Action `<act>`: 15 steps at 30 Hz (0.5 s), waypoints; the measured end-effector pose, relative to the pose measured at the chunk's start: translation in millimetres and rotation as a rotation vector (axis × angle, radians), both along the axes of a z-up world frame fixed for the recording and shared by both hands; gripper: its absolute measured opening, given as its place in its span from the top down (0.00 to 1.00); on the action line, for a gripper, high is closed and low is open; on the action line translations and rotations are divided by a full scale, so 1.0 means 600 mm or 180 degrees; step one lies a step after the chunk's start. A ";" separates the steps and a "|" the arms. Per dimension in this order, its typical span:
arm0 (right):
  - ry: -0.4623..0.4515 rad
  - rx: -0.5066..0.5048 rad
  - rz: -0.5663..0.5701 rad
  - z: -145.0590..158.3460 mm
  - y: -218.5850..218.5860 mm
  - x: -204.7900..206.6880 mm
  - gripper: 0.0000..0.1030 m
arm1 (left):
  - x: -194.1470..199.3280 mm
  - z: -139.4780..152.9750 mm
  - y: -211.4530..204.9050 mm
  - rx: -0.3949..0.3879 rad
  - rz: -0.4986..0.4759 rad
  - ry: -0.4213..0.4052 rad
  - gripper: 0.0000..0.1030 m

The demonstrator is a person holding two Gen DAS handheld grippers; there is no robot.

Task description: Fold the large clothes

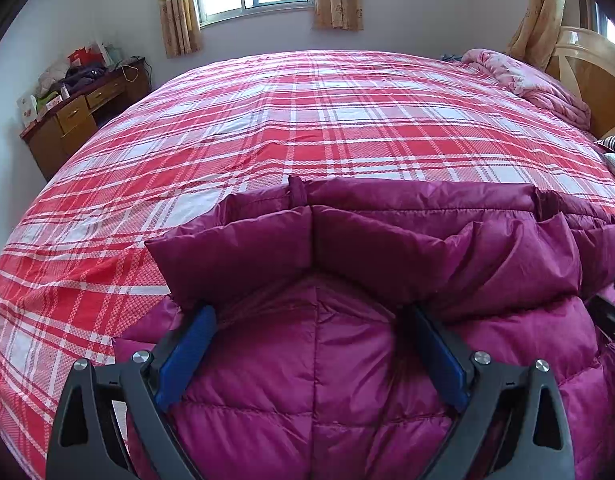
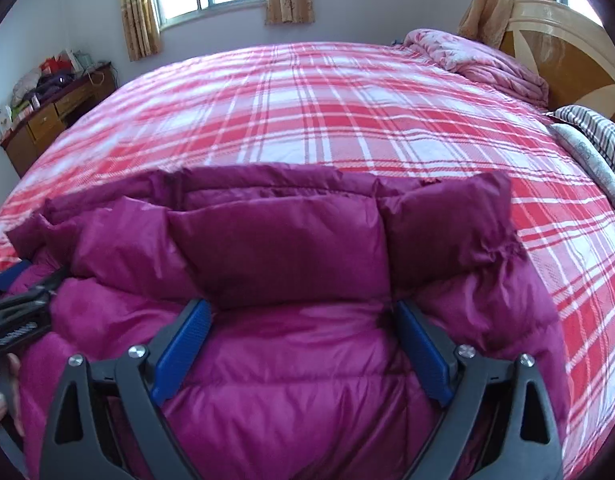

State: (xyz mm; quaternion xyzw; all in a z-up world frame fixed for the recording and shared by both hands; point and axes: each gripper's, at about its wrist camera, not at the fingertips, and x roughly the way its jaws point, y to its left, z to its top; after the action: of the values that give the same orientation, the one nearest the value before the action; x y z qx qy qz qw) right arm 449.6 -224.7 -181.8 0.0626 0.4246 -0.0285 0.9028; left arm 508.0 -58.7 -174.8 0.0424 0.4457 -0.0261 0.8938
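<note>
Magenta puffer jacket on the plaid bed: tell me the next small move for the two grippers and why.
Probably close both grippers on the folded edge. The left gripper and right gripper each stand open, fingers straddling a puffy panel of the jacket, so neither has a hold yet. The plaid bedspread lies flat beyond, giving room to carry the fold forward once gripped.

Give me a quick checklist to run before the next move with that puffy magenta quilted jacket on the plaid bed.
1. Left gripper open: ok, jaws spread wide.
2. Right gripper open: ok, jaws wide.
3. Fabric pinched by either: not ok, the magenta quilted down jacket merely bulges between the blue pads.
4. Jacket lying on the red-and-white plaid bedspread: ok.
5. Bedspread beyond the jacket free for folding: ok.
6. Jacket flat: not ok, bunched.
</note>
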 end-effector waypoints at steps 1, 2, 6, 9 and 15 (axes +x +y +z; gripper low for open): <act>-0.0088 0.0069 0.0025 0.012 0.007 -0.013 0.08 | 0.000 0.001 0.000 -0.0003 0.0002 0.0000 0.06; -0.0173 0.0095 0.0081 0.023 0.019 -0.026 0.08 | 0.000 0.001 0.001 -0.0003 0.0003 -0.0001 0.06; -0.0252 0.0091 0.0322 0.031 0.064 -0.041 0.08 | -0.001 0.001 0.001 -0.0008 0.0008 -0.0008 0.06; -0.0106 -0.0042 0.0328 0.000 0.081 -0.029 0.08 | -0.002 0.002 0.002 -0.0027 0.0017 -0.0014 0.06; 0.0069 -0.0272 0.0325 -0.035 0.093 -0.012 0.04 | -0.005 0.004 0.003 -0.0062 0.0027 -0.0020 0.06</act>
State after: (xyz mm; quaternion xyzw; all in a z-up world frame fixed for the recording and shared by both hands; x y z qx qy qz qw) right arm 442.4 -168.7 -202.5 0.0020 0.4354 -0.0013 0.9002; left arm 505.3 -56.9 -172.6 0.0319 0.4428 -0.0266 0.8956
